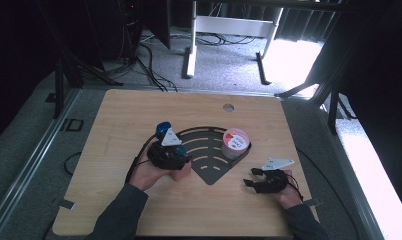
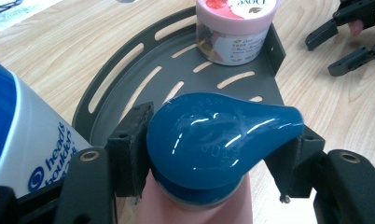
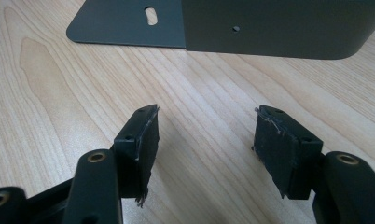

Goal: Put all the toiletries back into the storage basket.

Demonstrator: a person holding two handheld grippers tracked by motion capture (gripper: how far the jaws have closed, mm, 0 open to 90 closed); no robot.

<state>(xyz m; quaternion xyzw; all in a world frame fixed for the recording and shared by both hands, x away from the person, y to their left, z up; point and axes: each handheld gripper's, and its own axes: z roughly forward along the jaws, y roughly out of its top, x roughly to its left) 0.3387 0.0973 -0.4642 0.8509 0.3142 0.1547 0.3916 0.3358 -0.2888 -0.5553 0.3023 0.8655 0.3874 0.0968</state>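
In the left gripper view a pink bottle (image 2: 195, 205) with a glossy blue flip cap (image 2: 213, 140) sits between the jaws of my left gripper (image 2: 213, 154), and both pads press the cap's sides. The high view puts my left gripper (image 1: 183, 161) at the left edge of a dark fan-shaped slotted tray (image 1: 209, 170), with the pink bottle (image 1: 182, 173) under it. My right gripper (image 1: 250, 177) rests low over the wood to the right of the tray, open with nothing between its pads (image 3: 143, 135). The tray's wall (image 3: 279, 28) lies just ahead of it.
A white shampoo bottle with a blue top (image 2: 31, 140) stands close by the left gripper's left jaw. A pink lidded jar (image 1: 235, 142) stands in the tray's right corner. The wooden table (image 1: 139, 110) has a round hole (image 1: 228, 107) near its far edge.
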